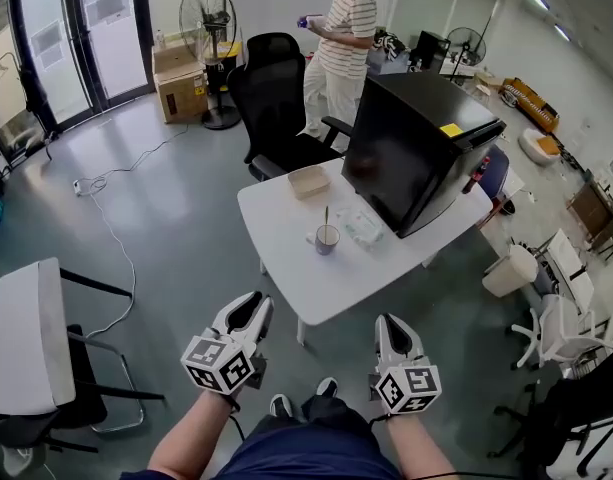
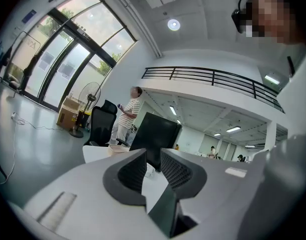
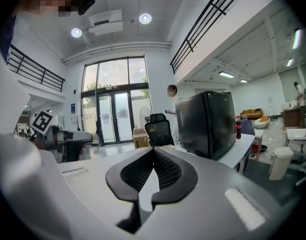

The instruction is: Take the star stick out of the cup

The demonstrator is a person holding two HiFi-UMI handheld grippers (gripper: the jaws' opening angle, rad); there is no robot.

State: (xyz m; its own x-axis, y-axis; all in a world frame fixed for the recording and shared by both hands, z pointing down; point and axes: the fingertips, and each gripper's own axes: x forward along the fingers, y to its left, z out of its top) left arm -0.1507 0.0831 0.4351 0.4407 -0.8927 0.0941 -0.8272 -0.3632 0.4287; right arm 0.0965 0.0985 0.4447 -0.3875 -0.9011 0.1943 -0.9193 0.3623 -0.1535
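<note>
A thin stick [image 1: 326,215] stands up in a small grey cup [image 1: 327,239] on the white table [image 1: 286,273], beside a big black box [image 1: 416,148]. Both grippers are well away from the cup. The left gripper [image 1: 252,306] has its jaws a little apart, with nothing in them. The right gripper [image 1: 389,324] has its jaws touching at the tips, holding nothing.

You hold a pale grey left claw [image 1: 254,305] and right claw [image 1: 390,324], each with black ribbed pads [image 3: 165,170] and a cube [image 1: 222,361] of black-and-white square markers. On the white desk [image 1: 286,268] stand a greyish-lilac cup [image 1: 327,240], a tan box [image 1: 309,181] and a glossy black cabinet [image 1: 416,148]. Behind, a person's shirt [image 1: 351,13] is white with dark stripes.
</note>
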